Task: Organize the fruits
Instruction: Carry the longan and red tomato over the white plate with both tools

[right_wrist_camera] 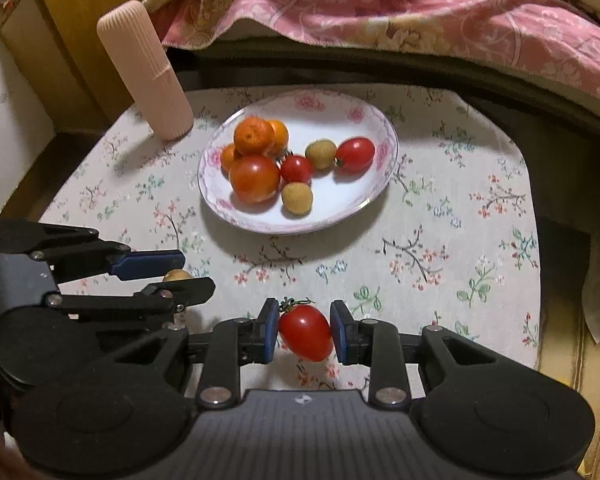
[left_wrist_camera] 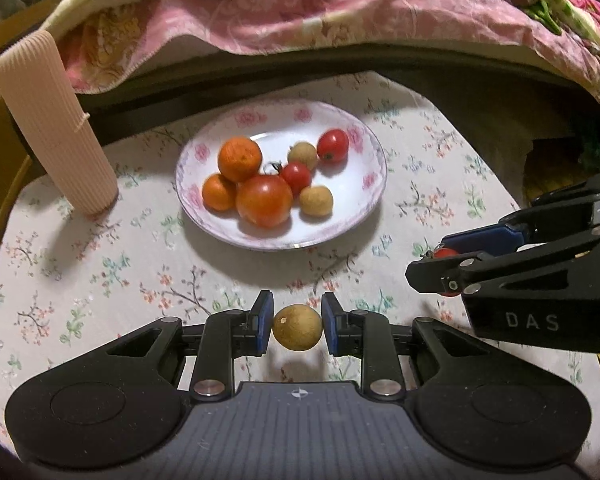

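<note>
A white floral plate on the flowered tablecloth holds oranges, a large tomato, cherry tomatoes and brown longans. My left gripper is shut on a brown longan just above the cloth, in front of the plate. My right gripper is shut on a red cherry tomato with a green stem, also near the cloth's front. The right gripper shows in the left wrist view, and the left gripper in the right wrist view.
A ribbed pink cylinder stands upright left of the plate. A pink floral quilt hangs over the bed behind the table. A wooden cabinet stands at the back left. The two grippers are side by side, close together.
</note>
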A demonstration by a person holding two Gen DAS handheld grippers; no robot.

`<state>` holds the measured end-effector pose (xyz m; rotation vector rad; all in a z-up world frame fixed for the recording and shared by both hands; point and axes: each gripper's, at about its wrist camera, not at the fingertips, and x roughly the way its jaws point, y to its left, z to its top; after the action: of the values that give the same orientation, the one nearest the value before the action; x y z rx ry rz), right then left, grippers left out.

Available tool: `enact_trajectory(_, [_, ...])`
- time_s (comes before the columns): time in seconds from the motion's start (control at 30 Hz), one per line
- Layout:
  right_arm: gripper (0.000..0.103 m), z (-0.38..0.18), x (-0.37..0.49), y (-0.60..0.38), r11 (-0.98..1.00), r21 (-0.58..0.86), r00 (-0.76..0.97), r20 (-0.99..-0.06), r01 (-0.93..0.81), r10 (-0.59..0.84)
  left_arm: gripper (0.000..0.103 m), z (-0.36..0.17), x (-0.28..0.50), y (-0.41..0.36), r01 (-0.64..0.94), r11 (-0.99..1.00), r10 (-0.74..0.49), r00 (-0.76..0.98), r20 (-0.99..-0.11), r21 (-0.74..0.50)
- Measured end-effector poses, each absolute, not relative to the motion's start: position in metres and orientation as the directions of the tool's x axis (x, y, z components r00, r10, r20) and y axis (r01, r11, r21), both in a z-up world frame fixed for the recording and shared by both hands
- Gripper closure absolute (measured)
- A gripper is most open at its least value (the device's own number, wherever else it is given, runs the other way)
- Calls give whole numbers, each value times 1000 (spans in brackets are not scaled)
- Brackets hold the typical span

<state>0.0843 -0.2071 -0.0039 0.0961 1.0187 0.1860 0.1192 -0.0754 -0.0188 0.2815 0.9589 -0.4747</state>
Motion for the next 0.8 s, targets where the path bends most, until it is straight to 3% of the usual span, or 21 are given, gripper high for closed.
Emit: enact_trajectory(0.8, [74, 13, 126, -210, 976, 188, 577, -788, -106, 215, 70, -8, 163, -86, 462, 886, -245, 535, -809, 37])
